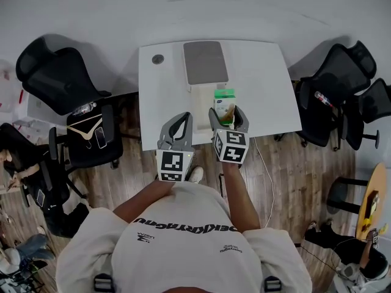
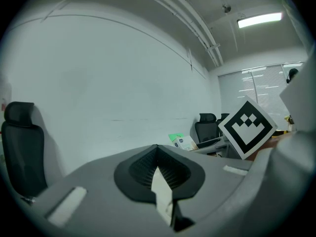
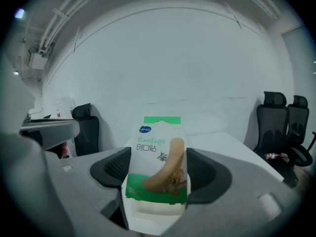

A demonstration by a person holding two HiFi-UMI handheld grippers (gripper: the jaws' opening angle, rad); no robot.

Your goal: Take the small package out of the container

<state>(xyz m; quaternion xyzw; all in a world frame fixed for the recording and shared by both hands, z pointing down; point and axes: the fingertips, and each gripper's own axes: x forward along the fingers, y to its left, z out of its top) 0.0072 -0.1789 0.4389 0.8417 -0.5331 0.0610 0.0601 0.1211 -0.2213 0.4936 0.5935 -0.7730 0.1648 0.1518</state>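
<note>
R gripper (image 1: 230, 118) pinches the green-and-white flat bandage package (image 3: 158, 162) upright betw. its jaws. It's clear of the grey-topped white rectangular container (image 1: 206, 63), above the white table (image 1: 269, 96) nr its front edge. L gripper (image 2: 158, 169): jaws pressed together, nothing held. Take-out step looks abt done; next prob. needs lowering pkg onto bare table & letting go.

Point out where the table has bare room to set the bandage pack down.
Bare: the table right of the container, to its edge; also left of it, below the grommet. Crowded: front middle, with left gripper, right gripper and bandage pack.
</note>
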